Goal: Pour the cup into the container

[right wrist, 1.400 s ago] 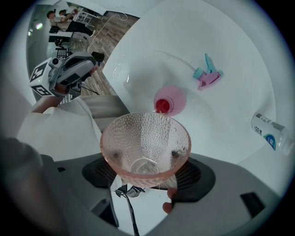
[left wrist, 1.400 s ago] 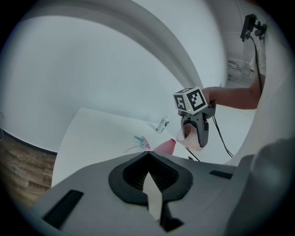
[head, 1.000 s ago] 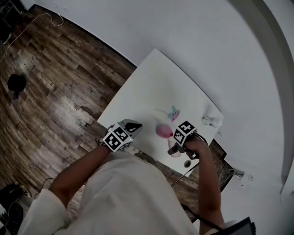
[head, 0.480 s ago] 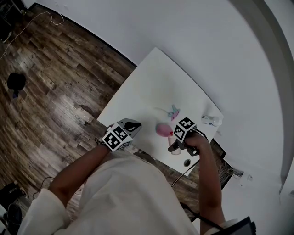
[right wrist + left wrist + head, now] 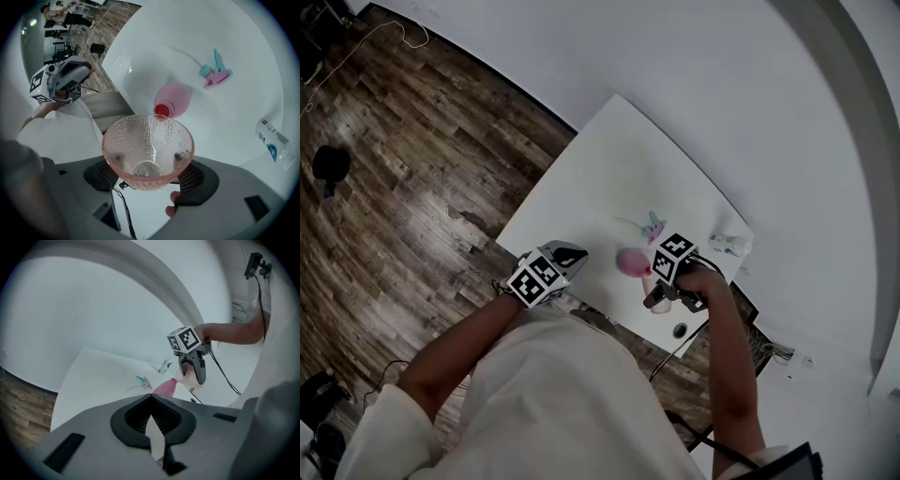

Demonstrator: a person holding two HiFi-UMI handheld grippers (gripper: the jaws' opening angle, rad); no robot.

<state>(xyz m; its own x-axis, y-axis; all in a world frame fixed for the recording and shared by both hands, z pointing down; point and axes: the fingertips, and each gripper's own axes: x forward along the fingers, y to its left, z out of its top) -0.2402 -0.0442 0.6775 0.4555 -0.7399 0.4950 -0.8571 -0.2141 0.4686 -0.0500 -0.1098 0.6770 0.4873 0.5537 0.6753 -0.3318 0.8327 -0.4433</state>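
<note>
grip: right tool [image 5: 146,160] pinches a clear, dimpled cup [image 5: 147,136] low on its sides, one pad against each side.
cup: tipped, its mouth leaning toward the pink container [image 5: 172,99], rim just beside that container's open red neck; whether they touch is unclear.
other tool: left tool [image 5: 153,427] pressed together with nothing in it, above the near left edge of the bench, well apart from the cup.
container: on the white bench [image 5: 619,159], near its near edge, close to the right tool.
beyond: teal and pink spray head [image 5: 214,75] lies on the bench past the container; small white bottle [image 5: 272,140] lies on its side near the bench's right edge.
surround: wood floor [image 5: 412,159] left of the bench, white wall [image 5: 722,75] behind it.
</note>
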